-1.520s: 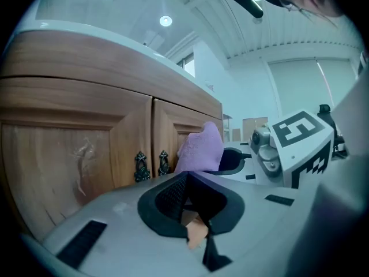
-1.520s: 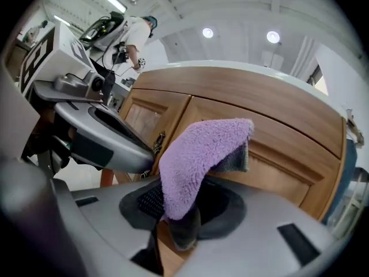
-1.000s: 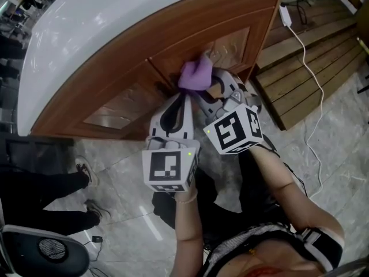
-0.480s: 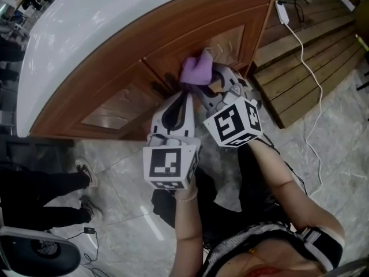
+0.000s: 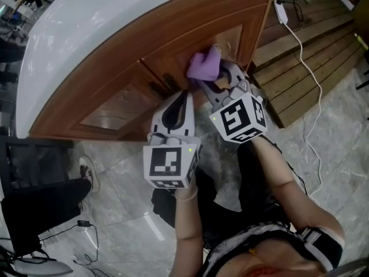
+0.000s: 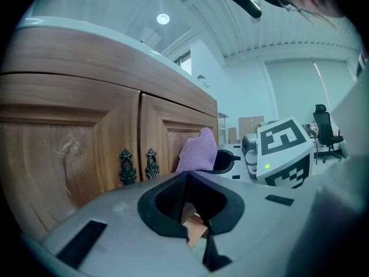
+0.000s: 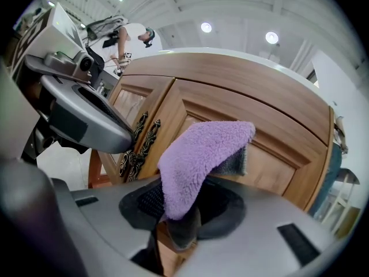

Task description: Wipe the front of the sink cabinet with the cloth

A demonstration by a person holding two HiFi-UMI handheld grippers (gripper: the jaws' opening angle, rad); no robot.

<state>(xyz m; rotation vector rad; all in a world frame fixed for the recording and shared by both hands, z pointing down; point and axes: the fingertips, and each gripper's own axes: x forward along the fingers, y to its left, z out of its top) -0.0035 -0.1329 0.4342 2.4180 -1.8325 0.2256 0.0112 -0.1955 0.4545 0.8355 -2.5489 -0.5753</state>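
Wiping is best done with the cloth [image 5: 203,66], clamped in the right claw [image 7: 179,227], pressed flat on the cabinet [image 5: 115,105], the closed, empty left claw [image 6: 195,215] held clear.

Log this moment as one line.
step: wipe cabinet front | right gripper: shut on cloth | cloth: against right door | left gripper: shut, empty, near door handles

Pale polished floor tiles [image 5: 340,154] adjoin a slatted wooden platform [image 5: 311,45]; a white cable [image 5: 320,91] runs across the platform onto the tiles; round ceiling lights [image 6: 163,19] overhead.
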